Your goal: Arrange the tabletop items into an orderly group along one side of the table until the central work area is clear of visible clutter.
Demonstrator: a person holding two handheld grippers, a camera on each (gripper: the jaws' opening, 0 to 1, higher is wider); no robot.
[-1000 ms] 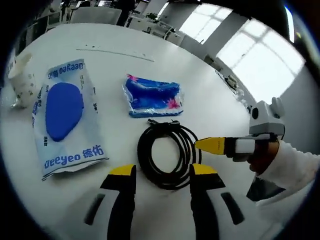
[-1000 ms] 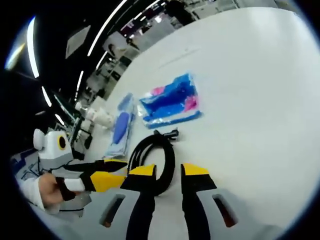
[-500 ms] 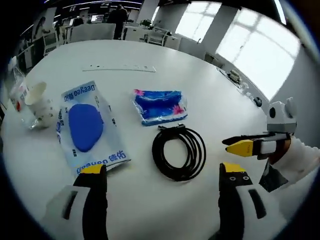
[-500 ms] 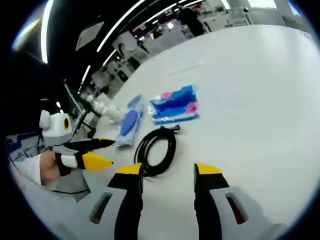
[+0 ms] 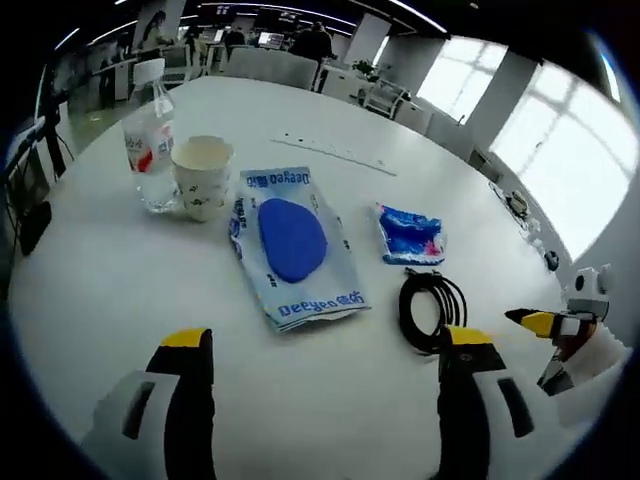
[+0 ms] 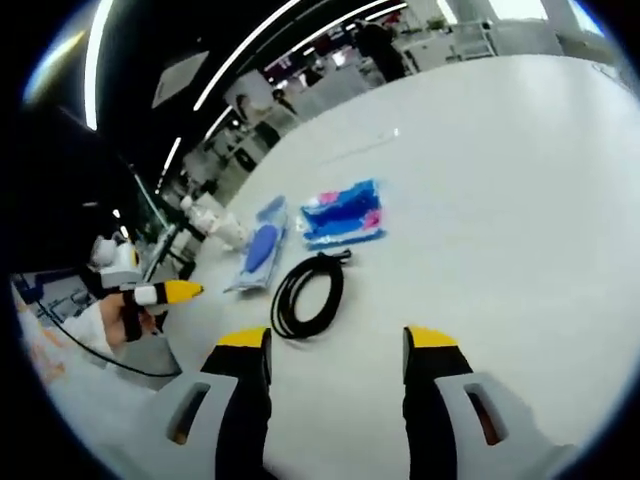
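A black coiled cable (image 5: 432,312) lies on the white table (image 5: 100,270), between a blue and pink packet (image 5: 410,233) and my grippers. Left of it lies a flat Deeyeo wipes pack (image 5: 295,245), then a paper cup (image 5: 203,175) and a clear water bottle (image 5: 150,140). My left gripper (image 5: 325,345) hovers open above the table, holding nothing. The right gripper (image 5: 545,322) enters from the right edge, in a hand. In the right gripper view, my right gripper (image 6: 338,342) is open and held back from the cable (image 6: 308,295), with the packet (image 6: 343,213) and wipes pack (image 6: 260,250) beyond it. The left gripper (image 6: 165,293) sits at the left.
A thin pale strip (image 5: 335,152) lies on the far part of the table. The near table edge curves round at the left (image 5: 30,260). Office desks and chairs stand beyond the table, under bright windows (image 5: 560,130). Wide bare tabletop stretches to the right (image 6: 520,180).
Both grippers have drawn back from the cable, which stays on the table. The left jaws spread wide and the right jaws opened further. The bottle has come into the left gripper view.
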